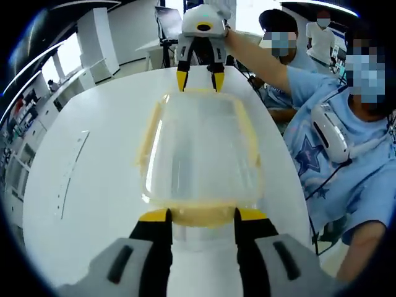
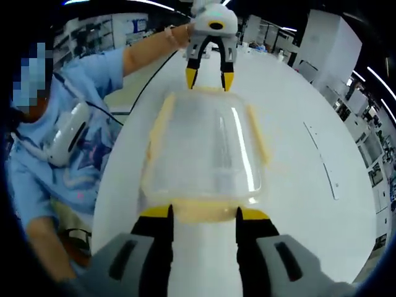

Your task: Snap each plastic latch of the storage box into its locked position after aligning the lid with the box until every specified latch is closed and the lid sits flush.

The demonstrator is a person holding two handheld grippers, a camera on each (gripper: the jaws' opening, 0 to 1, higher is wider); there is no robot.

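Grippers face each other across the box (image 1: 201,154); left gripper (image 1: 201,215) and right gripper (image 2: 202,213) spread at end latches; uneven pressing could tilt the lid (image 2: 207,145).

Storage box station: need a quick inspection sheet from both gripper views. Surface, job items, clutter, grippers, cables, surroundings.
Surface: white table, round-edged, with a faint long flat strip lying on it.
Job's things: clear storage box with its lid on top; yellow latches along the edges, near-end latch between the left gripper's jaws. Locked or not: cannot tell.
Clutter: nothing seen beyond the strip.
Grippers: left gripper open at one short end of the box; right gripper open at the opposite end.
Cables: a dark cable hangs by the seated person's device.
Surroundings: person in a light blue shirt beside the table; more people and workstations behind.
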